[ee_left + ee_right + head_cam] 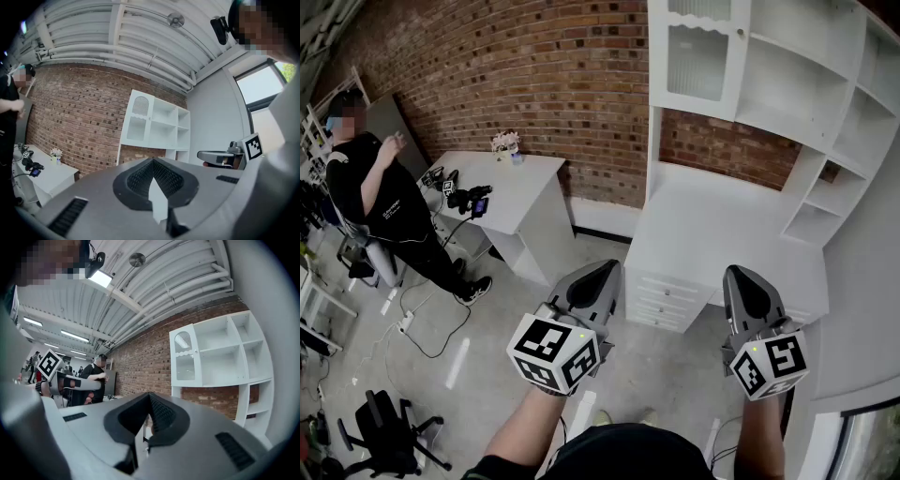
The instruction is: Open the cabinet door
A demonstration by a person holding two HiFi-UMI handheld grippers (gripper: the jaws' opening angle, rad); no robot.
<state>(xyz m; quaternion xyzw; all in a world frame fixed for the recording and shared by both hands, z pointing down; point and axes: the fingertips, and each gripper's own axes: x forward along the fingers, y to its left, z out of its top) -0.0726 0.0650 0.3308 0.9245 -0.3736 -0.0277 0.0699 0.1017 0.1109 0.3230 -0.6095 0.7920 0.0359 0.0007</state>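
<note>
The cabinet door [698, 56] is shut. It fills the top left corner of the white shelf unit [806, 103], against the brick wall [534, 84]. To the door's right are open shelf compartments. Below them the unit's bench [722, 234] juts forward, and a stack of drawers [661, 300] sits under its front left corner.

Both tools are held level and well short of the door. The left hand-held gripper [605, 272] has its jaws pressed together on nothing, and so does the right hand-held gripper [741, 277]. The bench's front edge and the drawers lie between them and the shelf unit.

A side bench [530, 187] stands against the wall to the left. Black devices [467, 199] sit near its left edge and a small ornament [505, 142] at its back edge. A person in black [380, 202] stands just beside its left end. Cables [422, 328] trail over the floor [487, 375] near that person's feet, and a black chair [389, 431] sits in the lower left corner of the head view.

A strip of grey floor runs between the side bench's right edge and the drawers. A white wall [862, 309] closes off the right side beside the shelf unit.
</note>
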